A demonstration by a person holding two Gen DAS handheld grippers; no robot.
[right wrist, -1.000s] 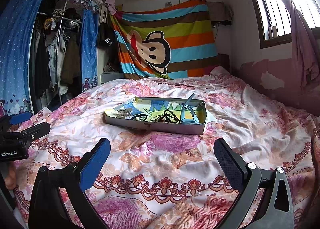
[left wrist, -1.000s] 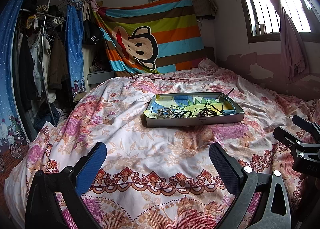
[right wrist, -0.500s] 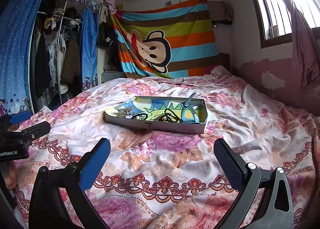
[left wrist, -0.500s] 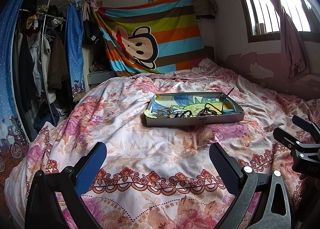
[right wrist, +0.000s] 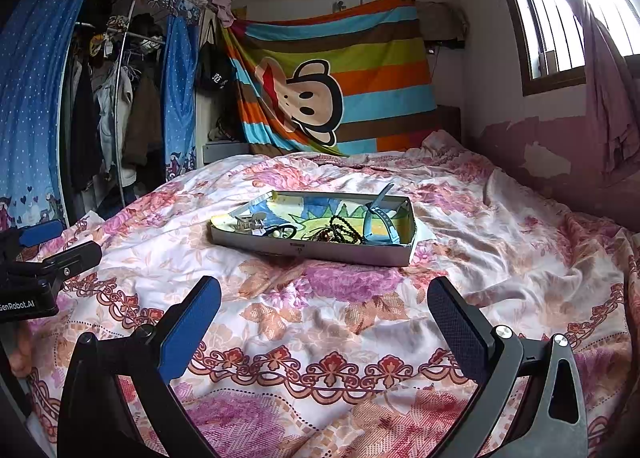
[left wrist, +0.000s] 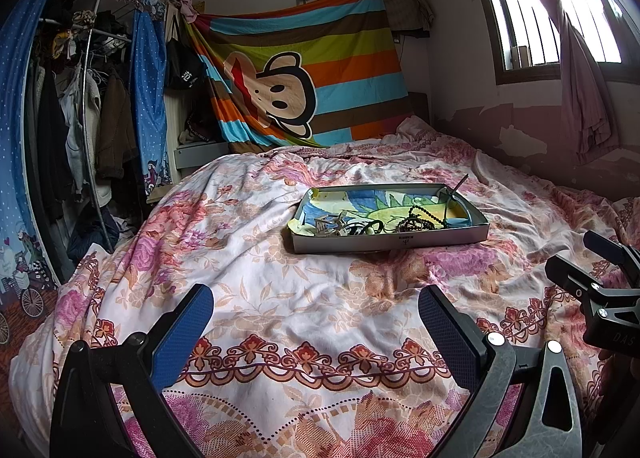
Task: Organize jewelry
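A shallow white box point(left wrist: 390, 243) point(right wrist: 320, 252) with a colourful lining lies on the flowered bedspread, well ahead of both grippers. In it lie a silver hair claw point(right wrist: 250, 223), a dark bead string point(left wrist: 418, 222) point(right wrist: 340, 232), black loops point(left wrist: 362, 227) and a blue watch strap point(right wrist: 382, 220). My left gripper point(left wrist: 316, 310) hangs open over the quilt's near edge, nothing between its fingers. My right gripper point(right wrist: 324, 306) is open too, holding nothing. Each gripper shows at the side of the other's view.
The bedspread point(left wrist: 248, 258) covers the whole bed in soft folds. A striped monkey blanket point(left wrist: 304, 74) hangs on the back wall. An open wardrobe with clothes point(left wrist: 80, 118) stands left. A barred window and pink curtain point(left wrist: 576, 58) are on the right.
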